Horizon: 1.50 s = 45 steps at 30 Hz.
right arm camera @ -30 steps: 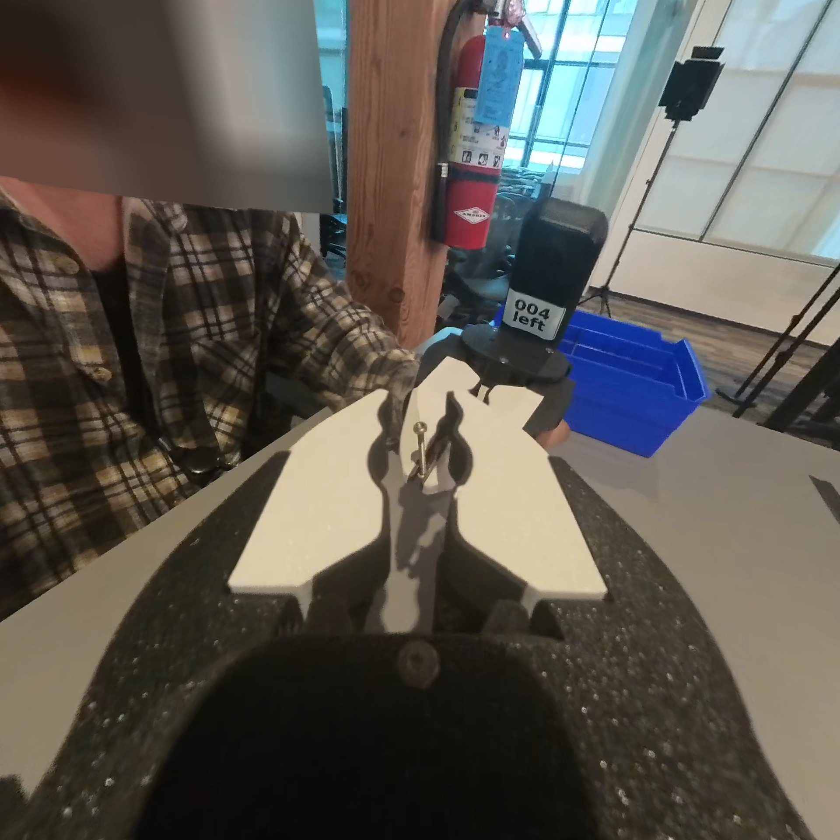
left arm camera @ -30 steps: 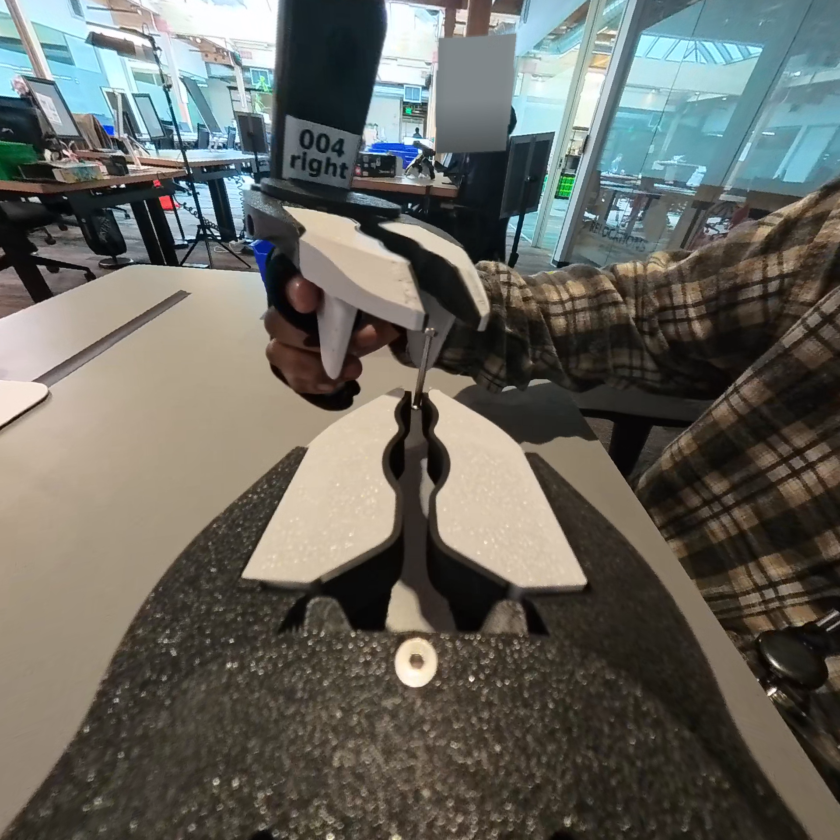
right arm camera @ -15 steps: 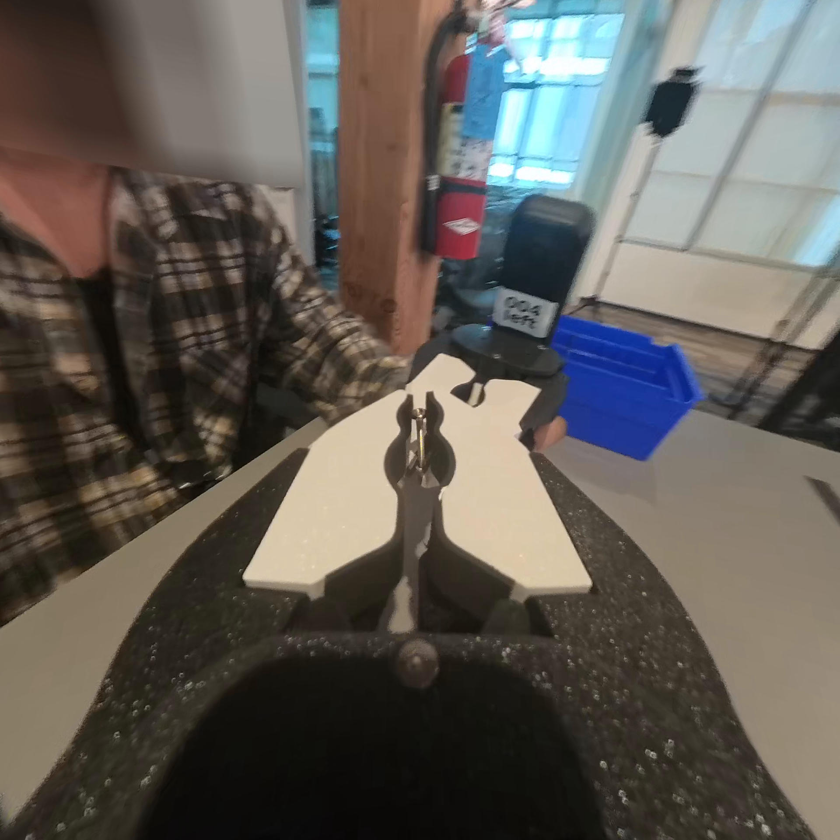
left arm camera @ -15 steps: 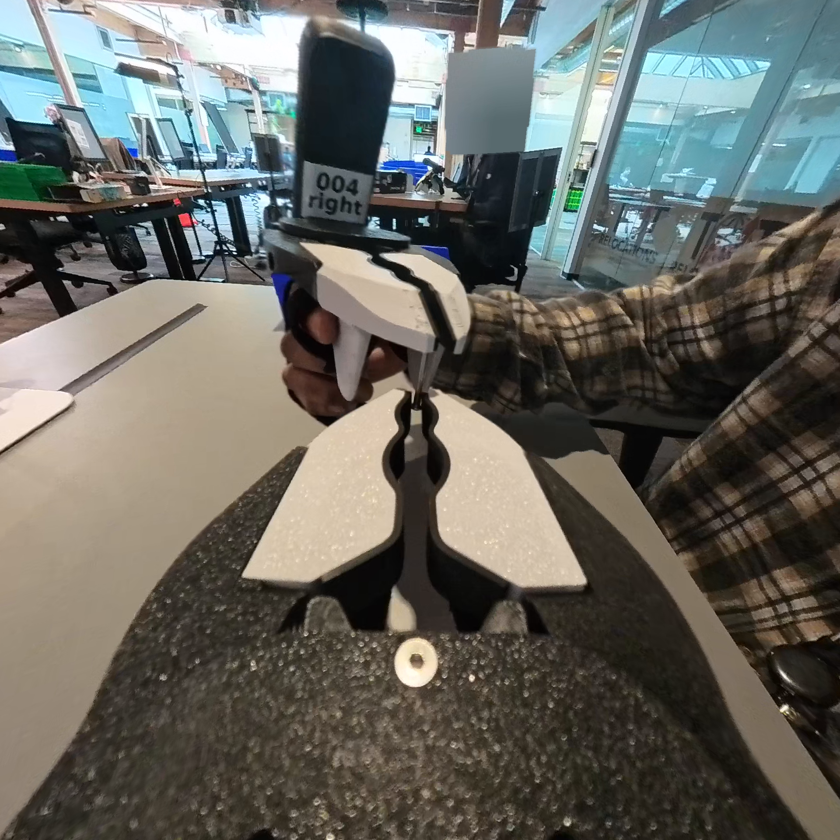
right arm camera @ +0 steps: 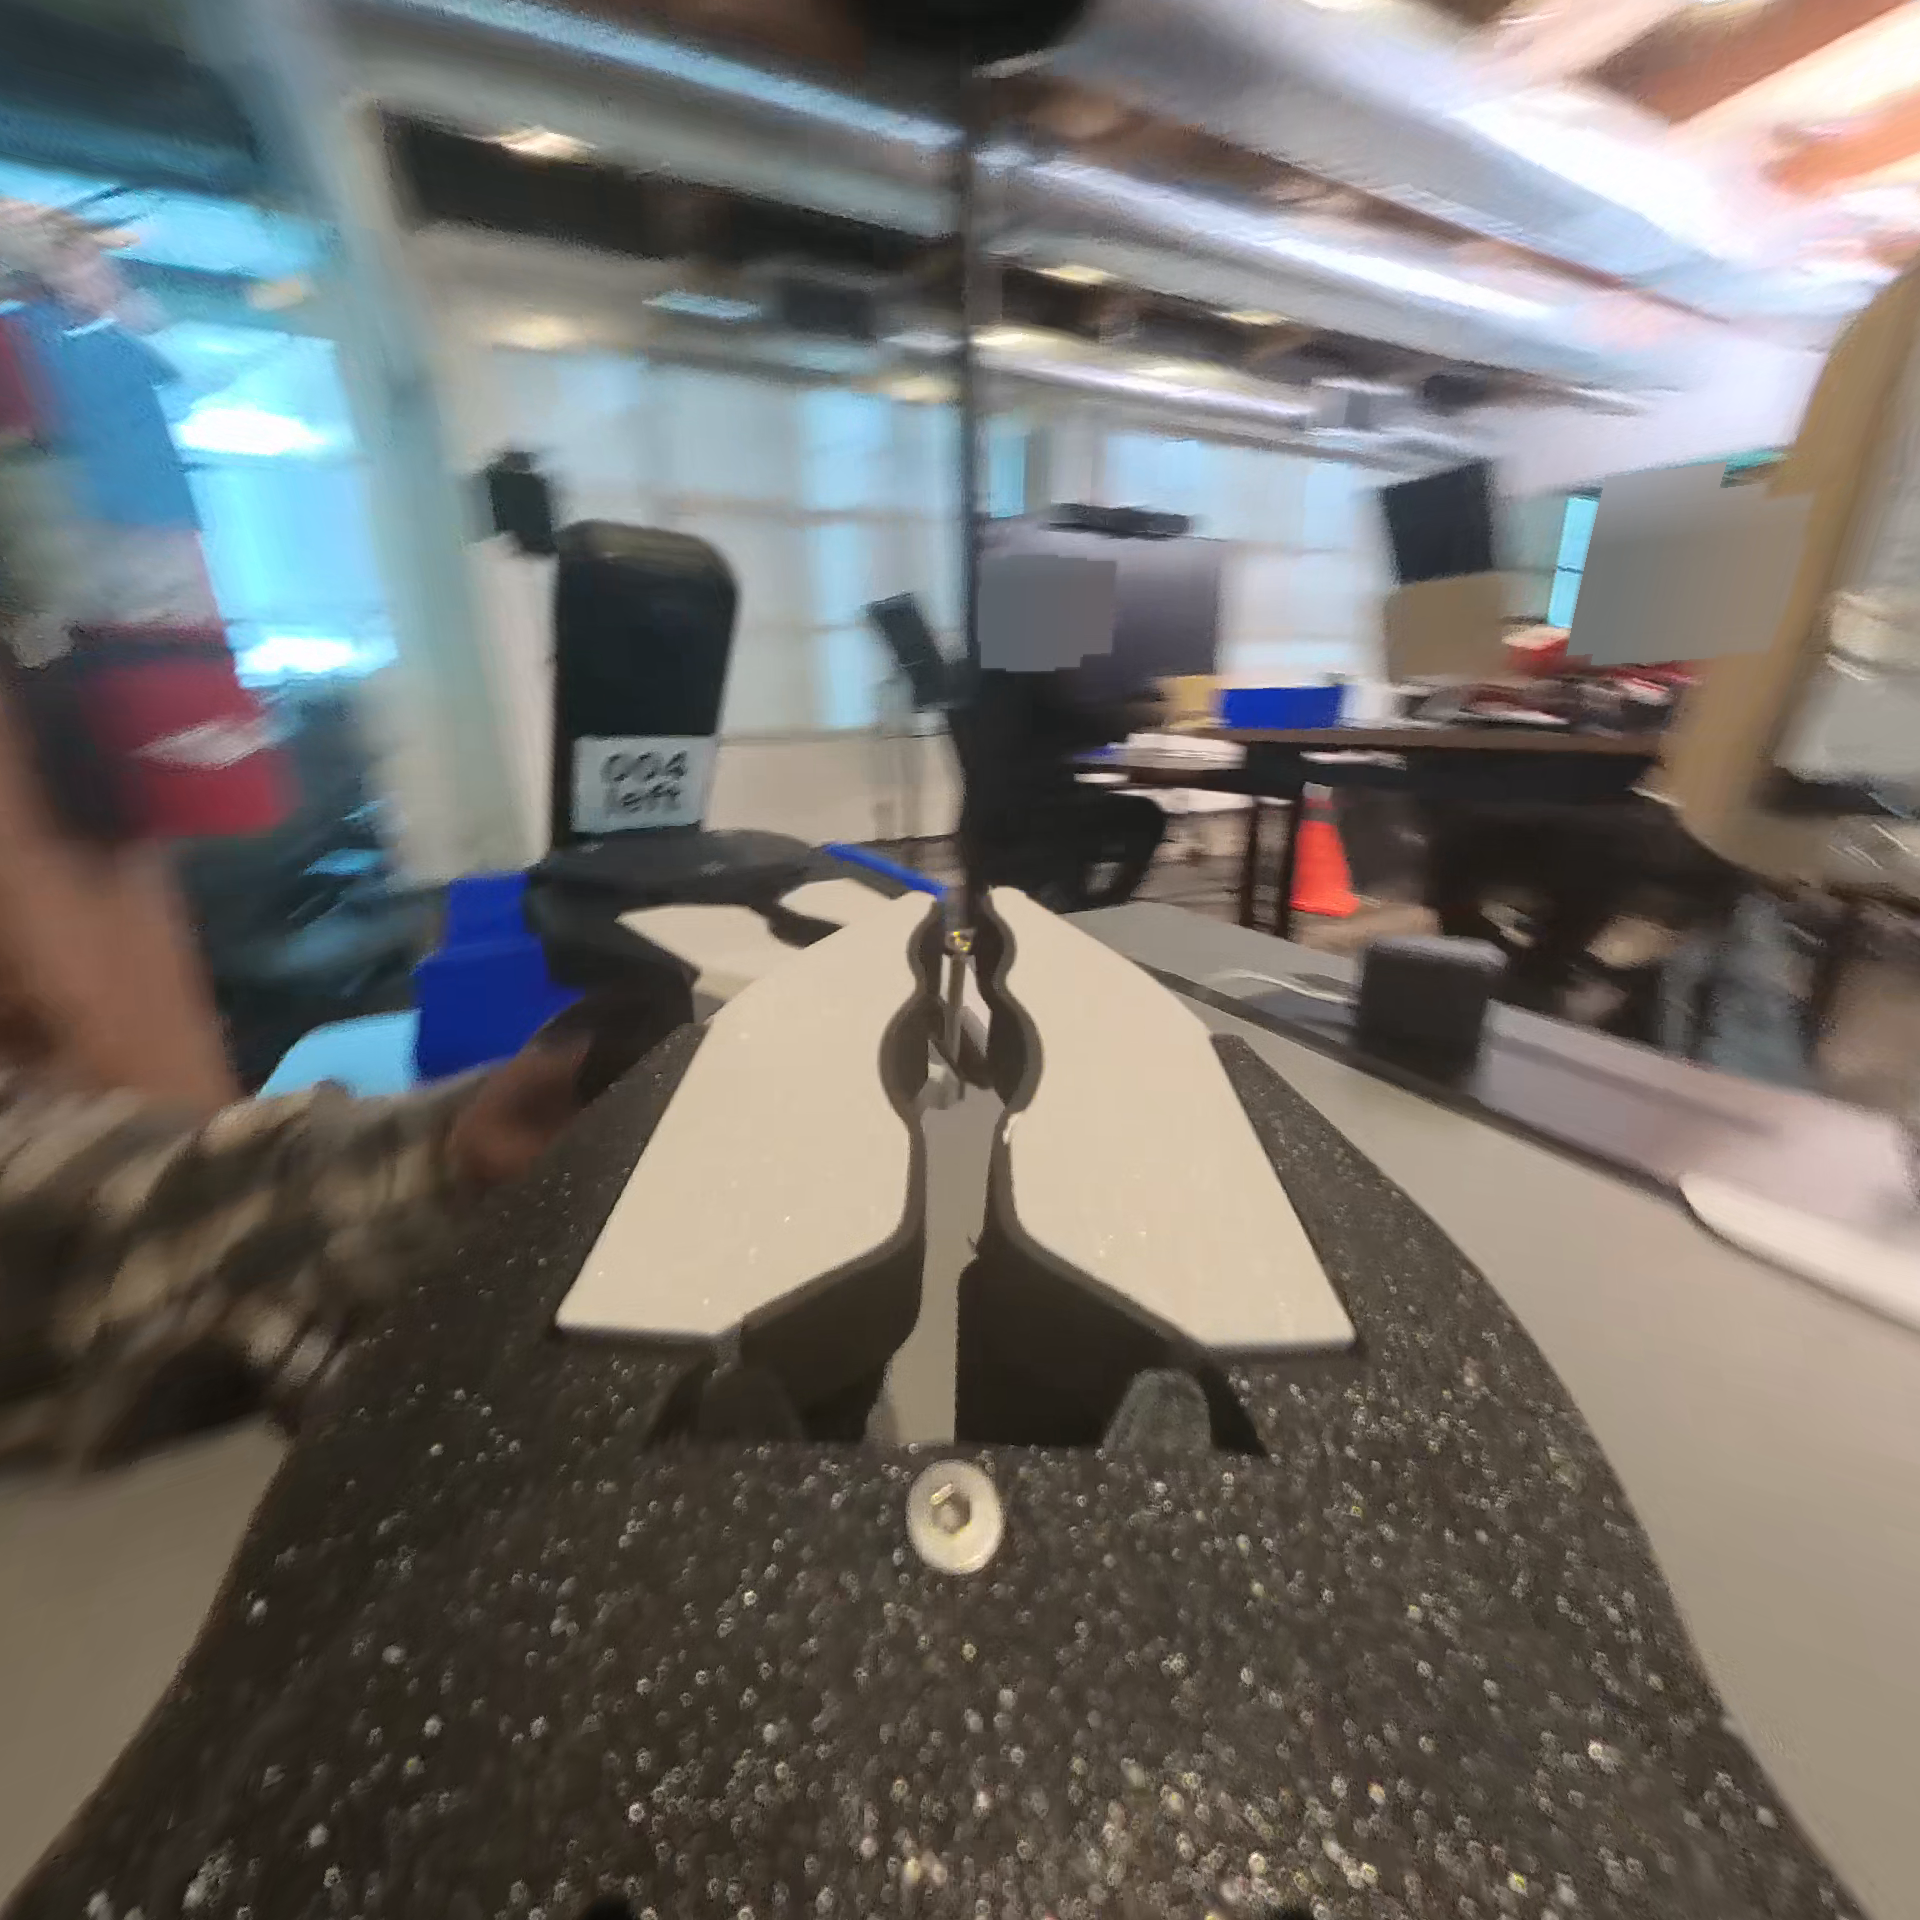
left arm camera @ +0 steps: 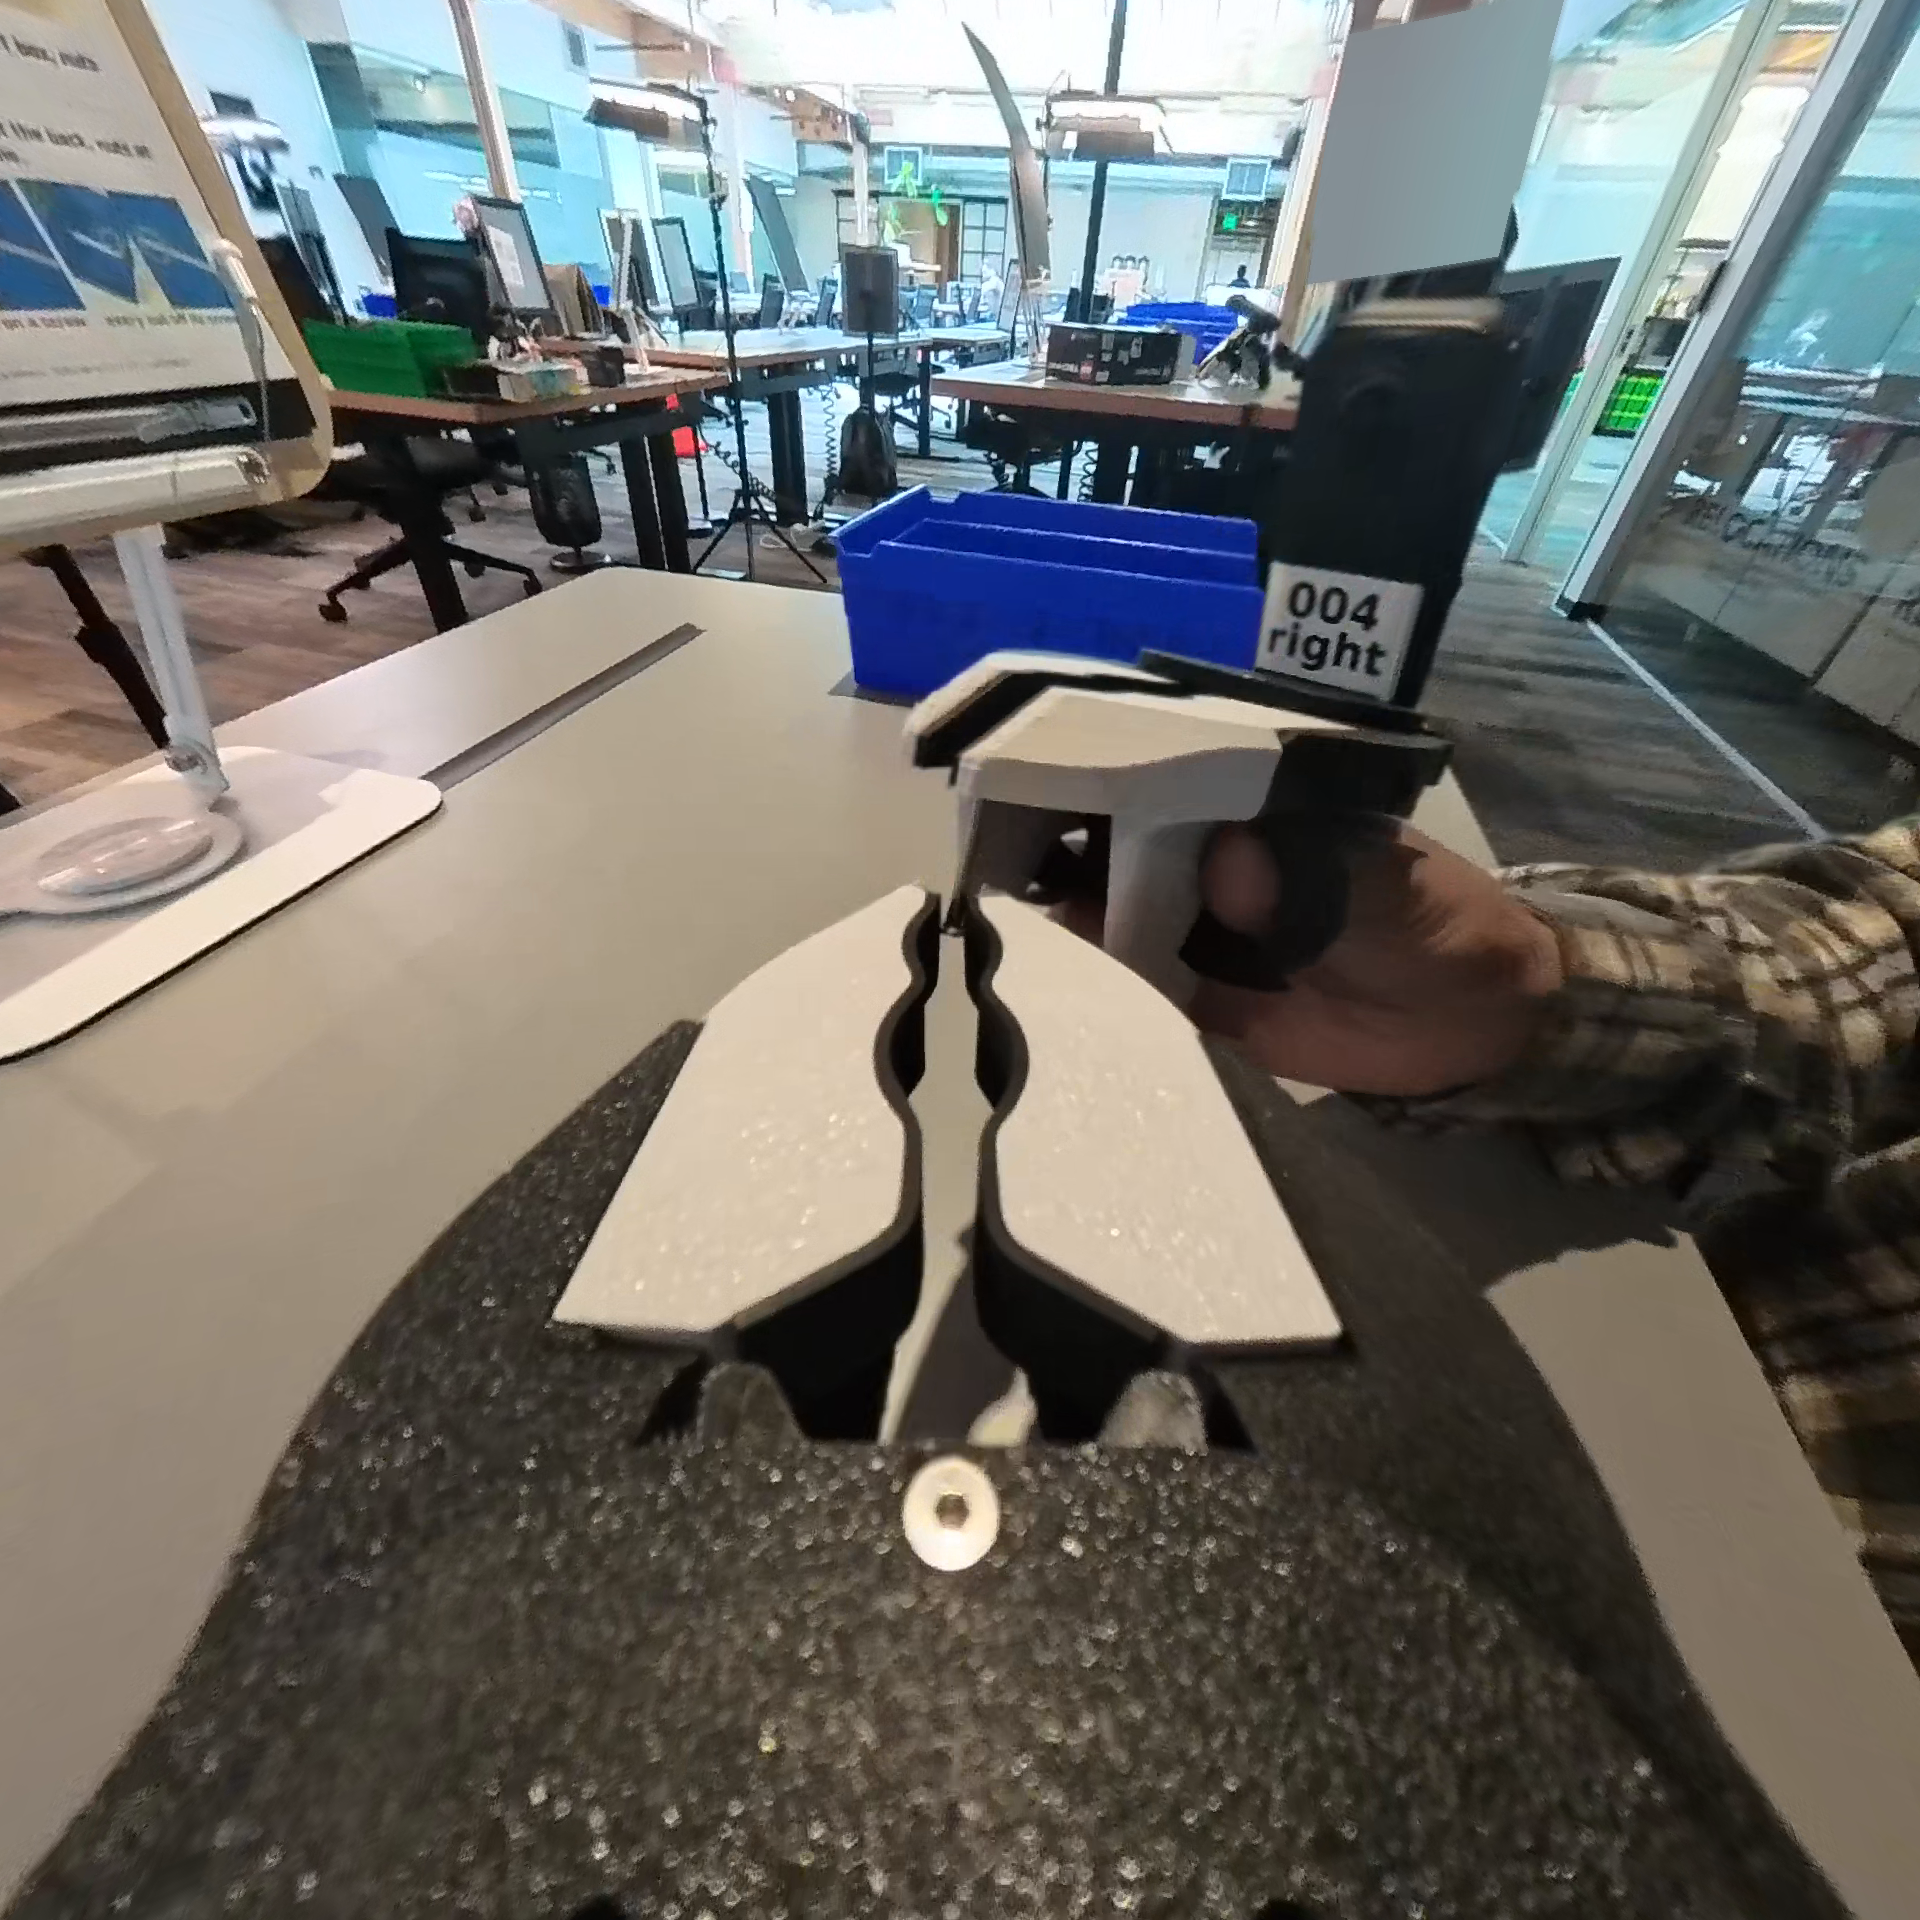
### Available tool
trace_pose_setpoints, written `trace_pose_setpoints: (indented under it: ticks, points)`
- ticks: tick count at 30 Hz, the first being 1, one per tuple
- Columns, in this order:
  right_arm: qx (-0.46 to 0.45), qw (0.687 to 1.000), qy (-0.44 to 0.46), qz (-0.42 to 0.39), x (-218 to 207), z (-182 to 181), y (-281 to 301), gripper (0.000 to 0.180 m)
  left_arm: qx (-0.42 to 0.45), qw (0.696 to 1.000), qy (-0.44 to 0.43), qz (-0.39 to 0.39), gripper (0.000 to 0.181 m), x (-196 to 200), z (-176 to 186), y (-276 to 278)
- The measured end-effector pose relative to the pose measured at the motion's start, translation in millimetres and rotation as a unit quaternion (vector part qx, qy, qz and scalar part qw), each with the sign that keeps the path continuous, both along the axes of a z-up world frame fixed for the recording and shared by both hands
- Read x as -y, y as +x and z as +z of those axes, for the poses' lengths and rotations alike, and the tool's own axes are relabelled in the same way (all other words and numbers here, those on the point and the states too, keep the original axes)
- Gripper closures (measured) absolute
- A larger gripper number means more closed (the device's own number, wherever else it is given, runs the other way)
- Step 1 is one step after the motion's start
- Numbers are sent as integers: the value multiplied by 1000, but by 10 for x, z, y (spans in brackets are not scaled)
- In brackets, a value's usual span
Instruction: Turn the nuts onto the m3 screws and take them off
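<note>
The left gripper (left arm camera: 951,920) is sitting low over the grey counter (left arm camera: 540,935), and its white jaws are nearly closed, pinching something tiny and dark at their very tips. It is too small to tell if this is a nut. The right gripper (left arm camera: 961,821) is coming in from the right side, held by a hand (left arm camera: 1392,977) in a checked sleeve (left arm camera: 1714,1039), and its jaws are pointing down at the left tips. A thin screw (left arm camera: 964,888) is hanging from the right jaws, and its lower end is meeting the tips of the left jaws.

The right wrist view is blurry. There the right gripper (right arm camera: 958,925) is showing its jaws clenched around the thin screw (right arm camera: 954,982), which is standing in the narrow gap near the tips. The left gripper (right arm camera: 821,914) is lying just behind them.

A blue bin (left arm camera: 1049,592) is sitting at the far edge of the counter, and a white stand base (left arm camera: 197,852) is resting on the left
</note>
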State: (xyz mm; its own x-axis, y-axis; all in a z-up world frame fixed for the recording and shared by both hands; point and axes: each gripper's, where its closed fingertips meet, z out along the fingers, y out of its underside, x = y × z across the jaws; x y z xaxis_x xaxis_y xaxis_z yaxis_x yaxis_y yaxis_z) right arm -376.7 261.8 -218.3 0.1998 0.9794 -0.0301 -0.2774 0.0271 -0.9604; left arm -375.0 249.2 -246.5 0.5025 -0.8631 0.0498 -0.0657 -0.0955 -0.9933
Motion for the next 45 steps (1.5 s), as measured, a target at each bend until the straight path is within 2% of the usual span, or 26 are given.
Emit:
trace_pose_setpoints:
  ticks: [3, 7, 11, 13, 20, 22, 25, 29, 34, 38, 41, 45]
  points:
    - [7, 1000, -3, 2, 28, 8, -8, 167, 9, 1000, -14, -9, 177, -1, -12, -1]
    - [33, 994, 55, 91, 109, 203, 78, 158, 35, 999, -19, -38, 177, 43, 57, -18]
    - [71, 953, 102, 277, 321, 255, 191, 160, 41, 997, -9, -66, 177, 119, 106, 10]
    - [99, 931, 116, 331, 353, 200, 205, 162, 40, 996, -5, -79, 177, 157, 111, 38]
    - [132, 891, 139, 413, 480, 108, 63, 165, 32, 994, 1, -106, 177, 234, 91, 114]
    - [144, 881, 149, 425, 546, 67, 26, 172, 32, 994, 1, -108, 177, 242, 92, 117]
    - [143, 883, 149, 421, 564, 72, -24, 175, 32, 994, 3, -106, 177, 240, 95, 111]
    - [123, 917, 125, 358, 467, 103, -113, 175, 30, 997, 12, -76, 177, 177, 113, 51]
    - [59, 981, 86, 163, 263, 97, -172, 175, 13, 1000, 22, -14, 177, 57, 94, -34]
    - [1, 1000, -2, -21, 111, -15, -86, 175, -4, 1000, 14, 8, 177, -1, 13, -29]
    - [-25, 999, -26, -31, 162, -9, -52, 169, 0, 1000, 3, -6, 177, 20, -7, 17]
    - [5, 998, 45, 44, 260, 120, -4, 161, 21, 999, 0, -37, 177, 82, 56, 30]
